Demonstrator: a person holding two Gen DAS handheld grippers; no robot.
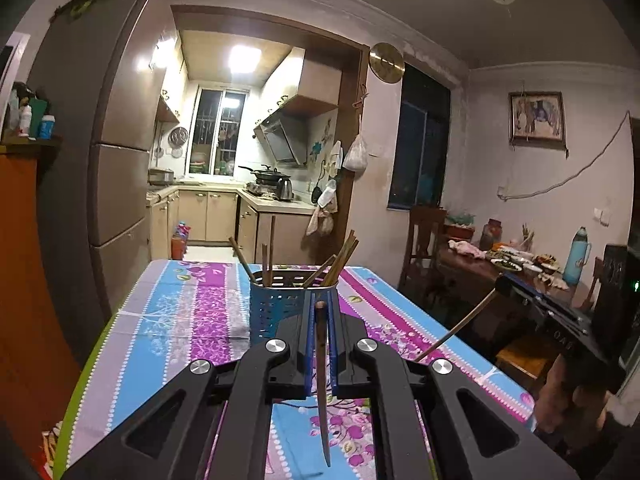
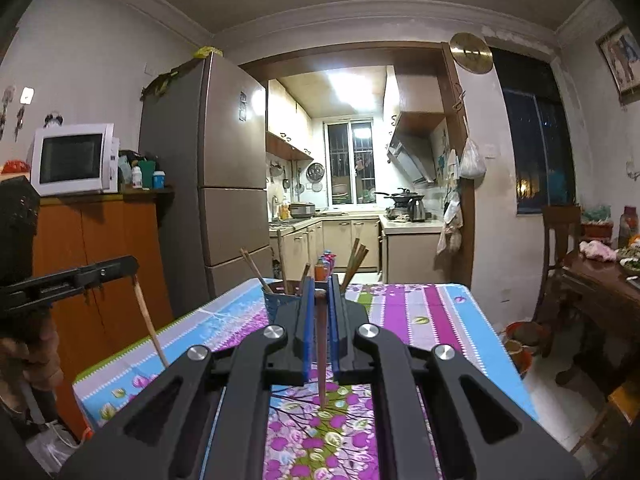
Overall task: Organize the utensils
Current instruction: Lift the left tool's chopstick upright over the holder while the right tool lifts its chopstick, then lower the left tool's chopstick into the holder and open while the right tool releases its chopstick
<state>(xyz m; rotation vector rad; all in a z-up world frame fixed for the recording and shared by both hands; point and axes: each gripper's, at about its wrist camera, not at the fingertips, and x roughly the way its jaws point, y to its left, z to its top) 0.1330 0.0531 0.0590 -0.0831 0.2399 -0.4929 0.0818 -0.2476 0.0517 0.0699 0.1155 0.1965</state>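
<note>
the surface (image 1: 180,320) wears a floral striped cloth. behind it a fridge (image 2: 224,184) stands at ten o'clock, a kitchen doorway at twelve, and a side table with dishes (image 1: 516,260) at three. a blue perforated holder (image 1: 280,304) with several chopsticks stands on the cloth straight ahead at twelve o'clock, nothing between it and either tool. the left tongs (image 1: 321,312) are closed tight on one dark chopstick (image 1: 322,380), which hangs down toward six o'clock above the cloth. the right tongs (image 2: 320,292) likewise pinch a reddish-brown chopstick (image 2: 322,360), pointing down at six, just short of the holder.
</note>
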